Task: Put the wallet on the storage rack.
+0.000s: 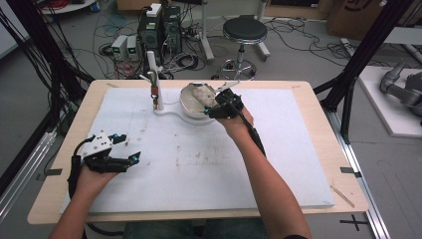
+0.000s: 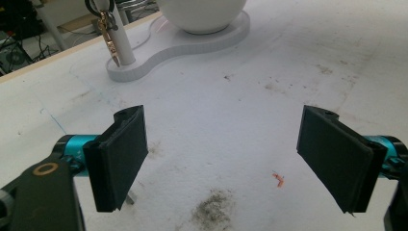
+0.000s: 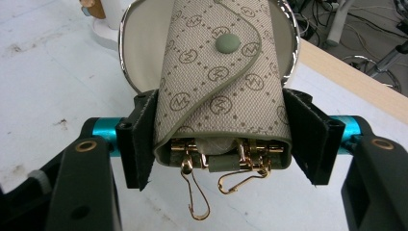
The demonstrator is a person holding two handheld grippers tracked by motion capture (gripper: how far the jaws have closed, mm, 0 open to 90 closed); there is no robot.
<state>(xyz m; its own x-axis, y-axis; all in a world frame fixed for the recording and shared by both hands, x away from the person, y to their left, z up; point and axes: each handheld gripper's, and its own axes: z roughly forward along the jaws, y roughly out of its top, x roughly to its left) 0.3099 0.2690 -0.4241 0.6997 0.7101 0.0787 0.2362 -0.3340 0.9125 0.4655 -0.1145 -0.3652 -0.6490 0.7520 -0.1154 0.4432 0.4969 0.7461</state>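
Two grippers in play; right gripper [image 3: 219, 144] clamps a key case [image 3: 226, 82] across its width, a pad flat on each long side, so the snap flap faces up and the open end with its gold hooks [image 3: 202, 187] points back at the camera; grip by the sides probably chosen to keep flap and hooks free. Case sits at the bowl [image 1: 191, 102], its far end over the chrome rim; whether it rests in the bowl or hangs just above it I cannot tell. In the high view the right gripper [image 1: 224, 107] is at the bowl's right edge, hand reaching in from the near side.

Bowl stands on a white base [image 2: 183, 43] that also carries a post [image 2: 122, 48], left of the bowl; a small gold clip [image 2: 109, 41] hangs on the post, likely a hanging point for keys.

Left gripper [image 1: 112, 157] is well apart from the bowl, near-left, low over the mat [image 2: 231, 110]; jaws wide apart, nothing between them; judged to be parked clear of the working hand.
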